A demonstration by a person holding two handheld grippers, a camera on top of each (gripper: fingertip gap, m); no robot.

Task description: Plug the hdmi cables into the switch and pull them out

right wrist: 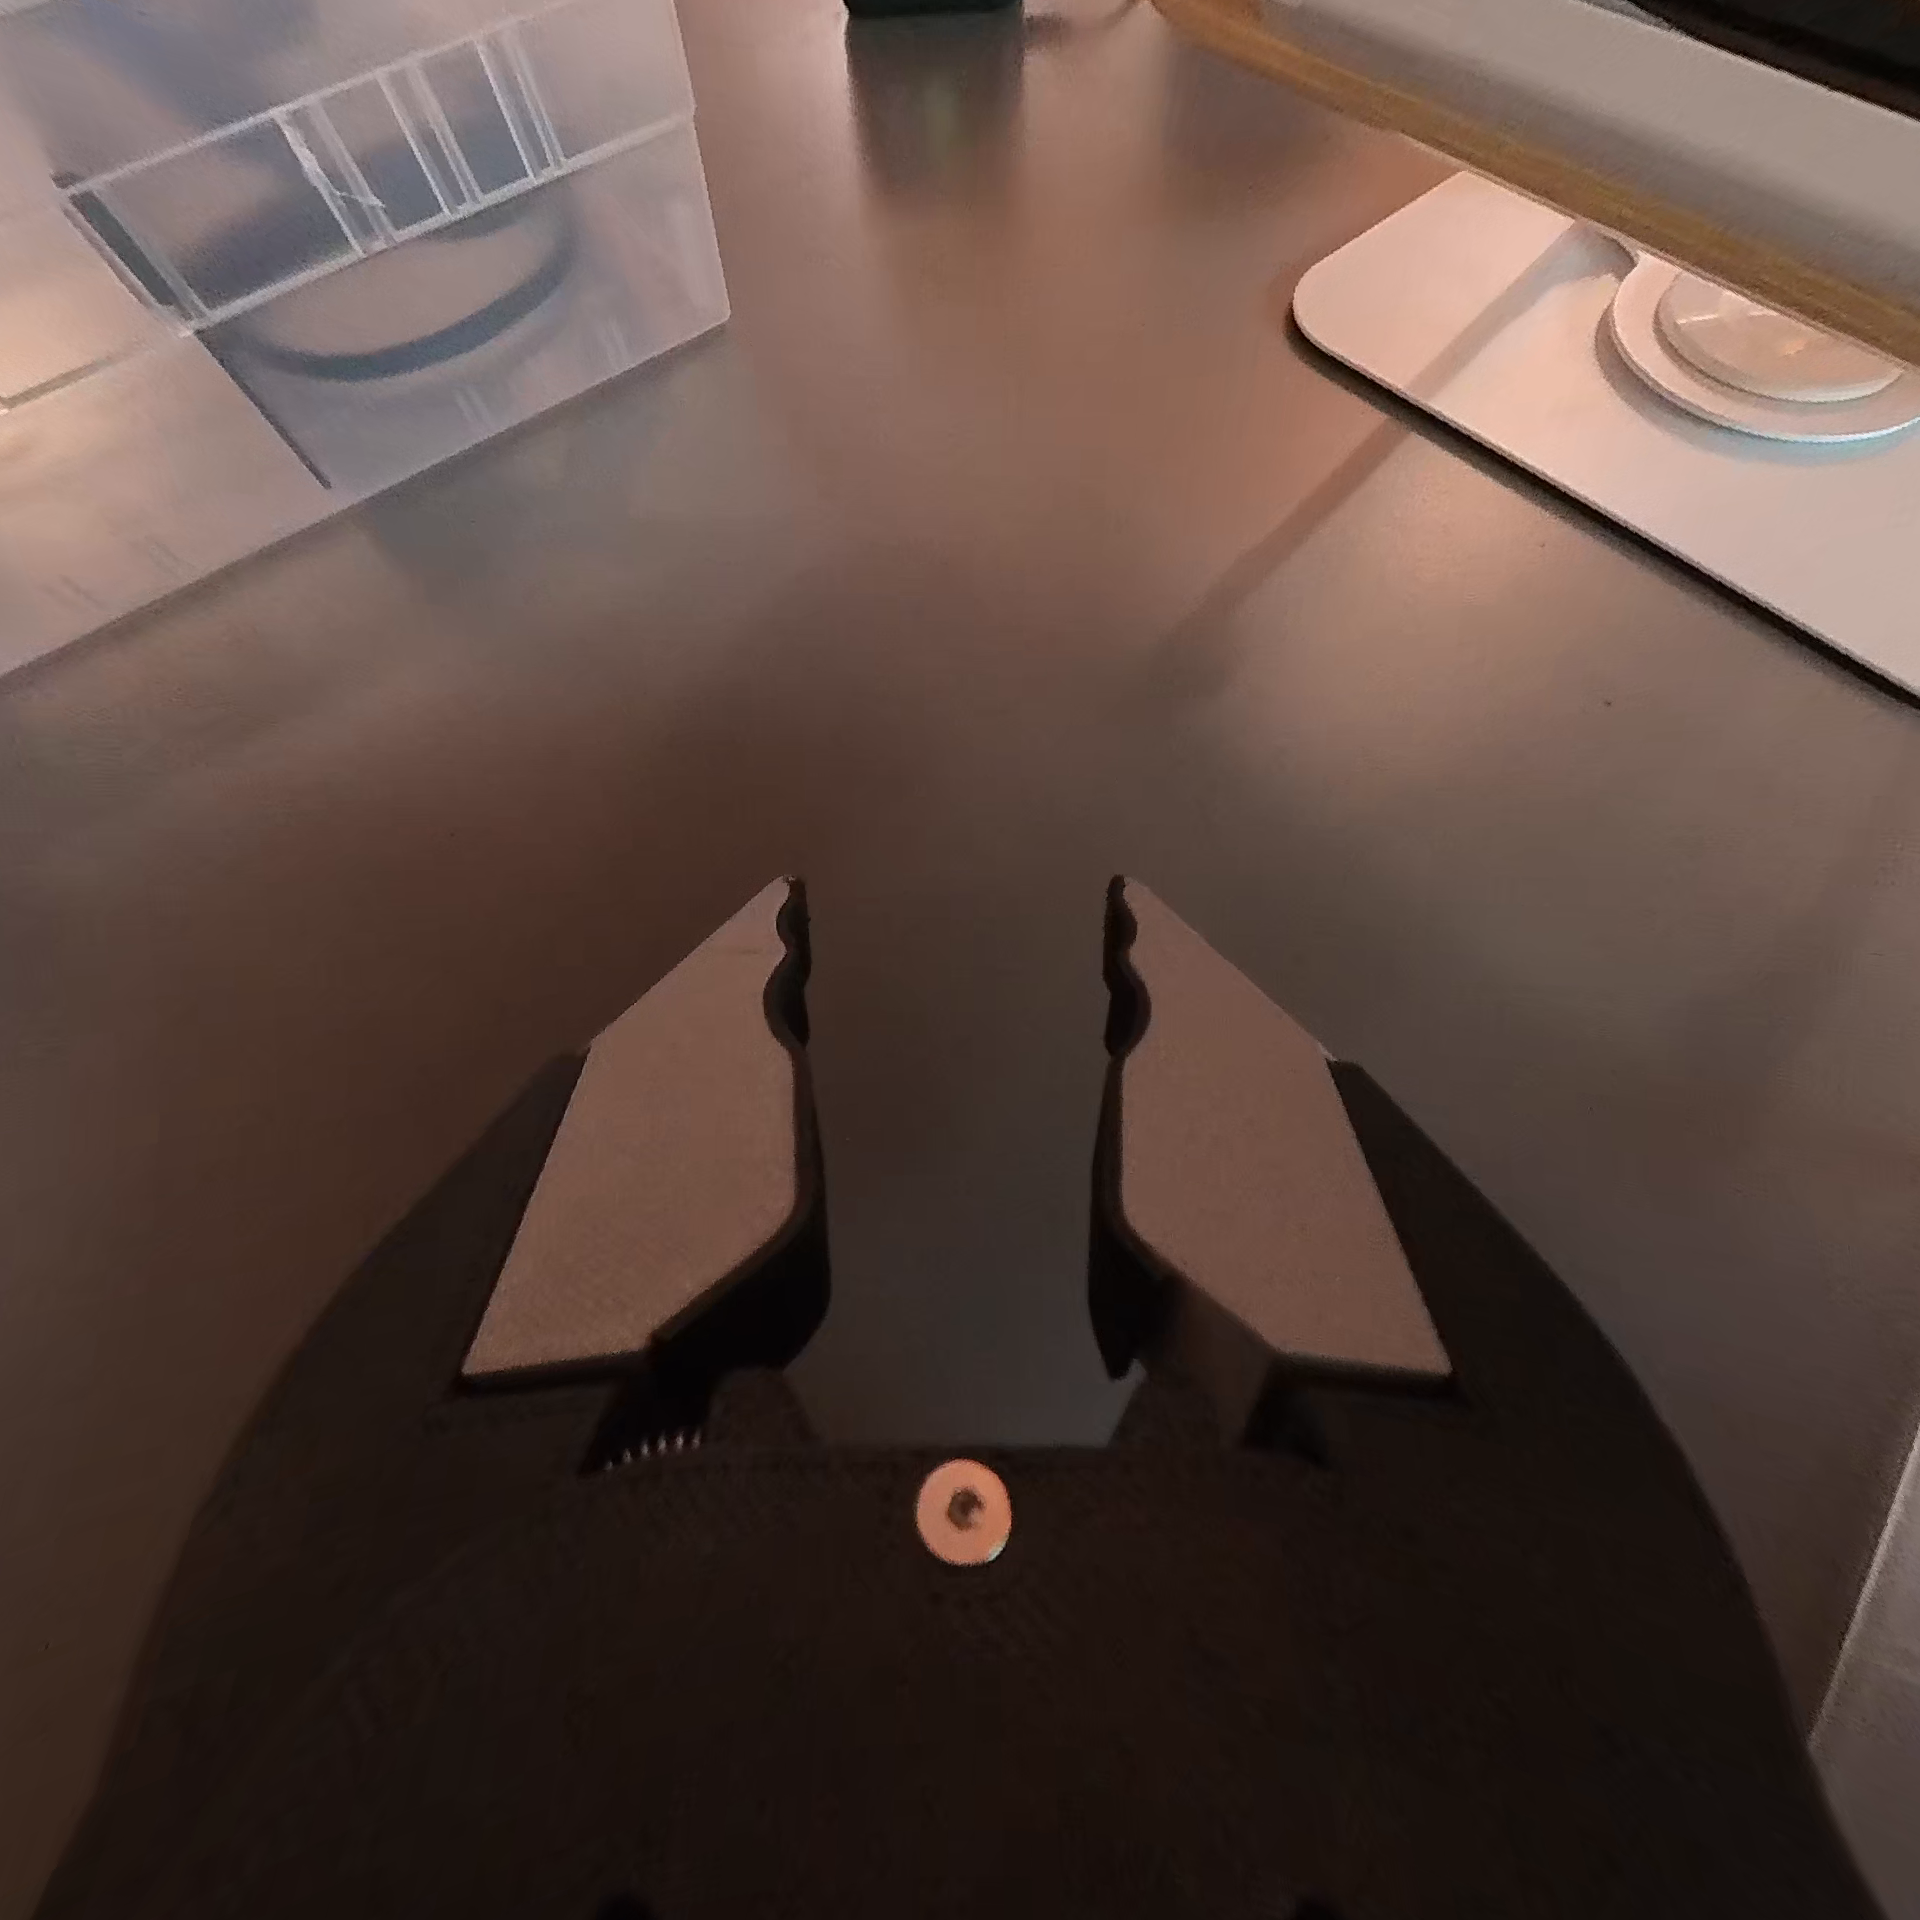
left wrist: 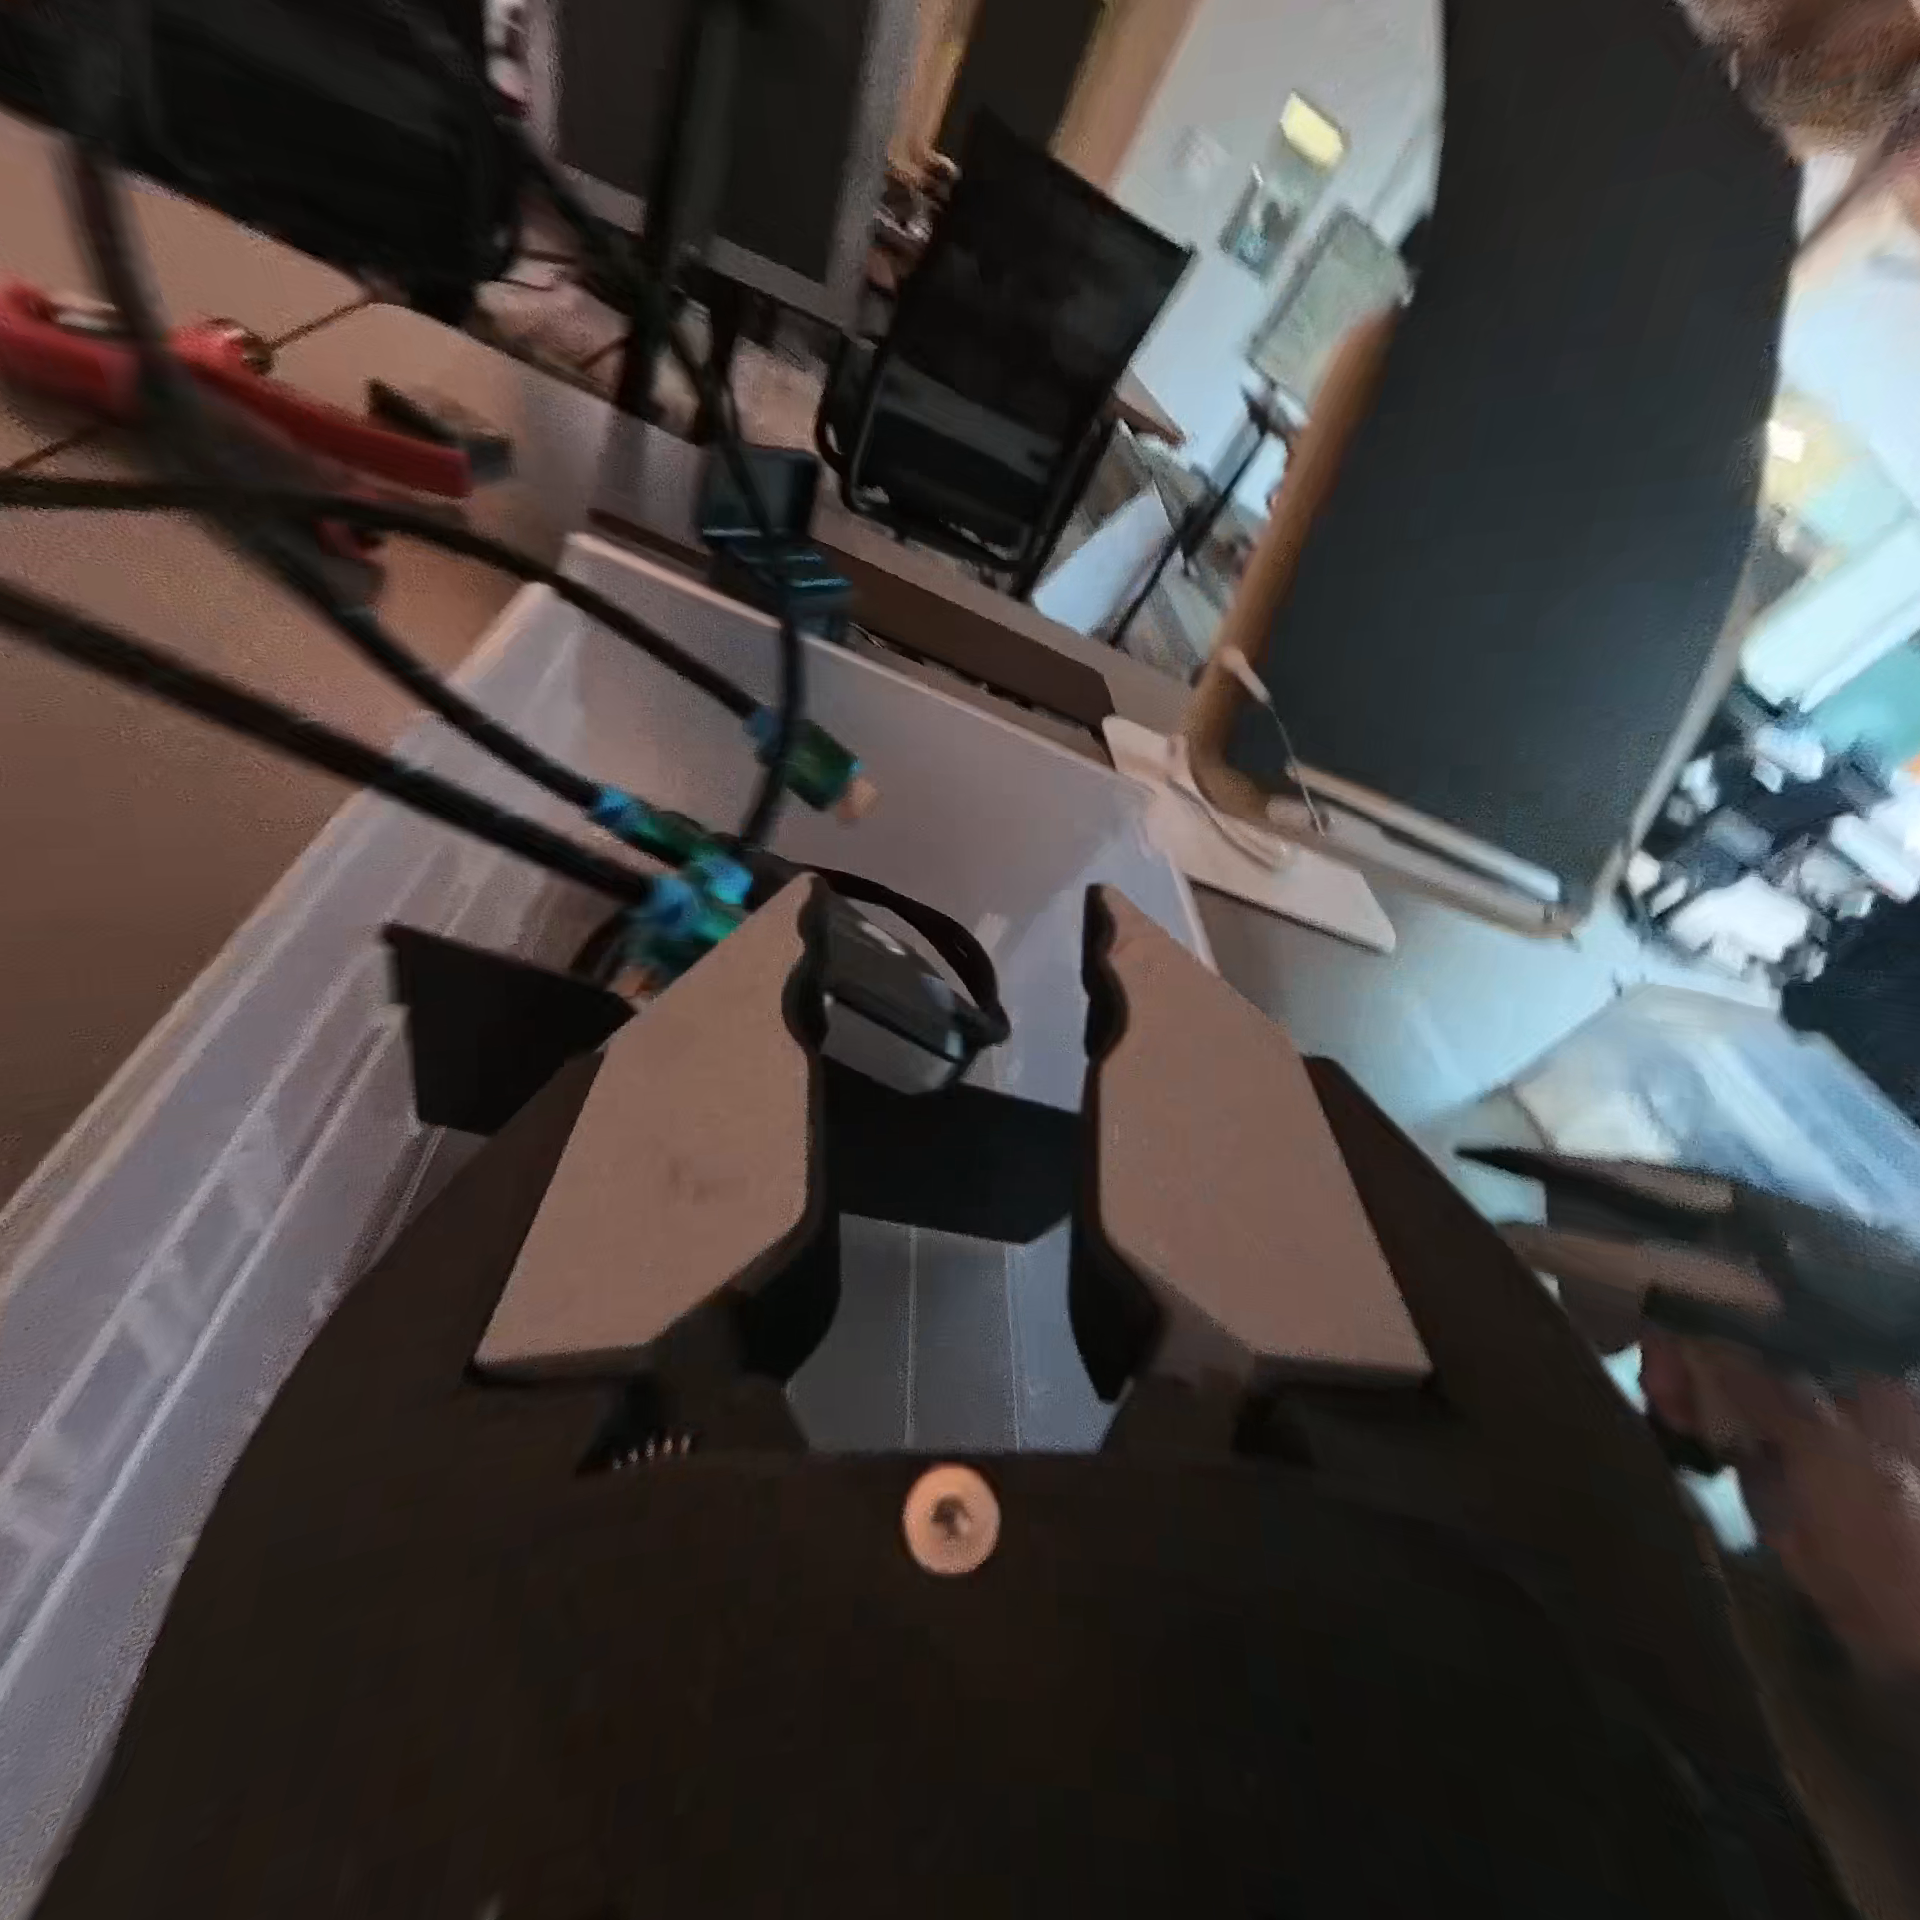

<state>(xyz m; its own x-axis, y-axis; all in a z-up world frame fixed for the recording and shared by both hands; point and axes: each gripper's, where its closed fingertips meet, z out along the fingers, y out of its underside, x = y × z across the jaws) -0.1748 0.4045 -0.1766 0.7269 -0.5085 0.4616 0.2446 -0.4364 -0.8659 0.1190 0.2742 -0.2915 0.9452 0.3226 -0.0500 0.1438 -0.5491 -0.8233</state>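
My left gripper (left wrist: 951, 914) spreads its matte, scalloped fingers, gripping nothing, above a frosted translucent plastic bin (left wrist: 987, 769). Inside the bin lies a flat dark HDMI switch (left wrist: 894, 987), and braided black HDMI cables with teal metallic plugs (left wrist: 686, 852) hang over its rim. Beside the bin, my right gripper (right wrist: 956, 904) gapes over the smooth brown tabletop (right wrist: 935, 623), clasping nothing.

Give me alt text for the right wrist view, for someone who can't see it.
The open right gripper holds nothing, its two fingers apart over a bare dark tabletop. A translucent plastic bin sits at the upper left, and a white monitor stand base at the upper right.
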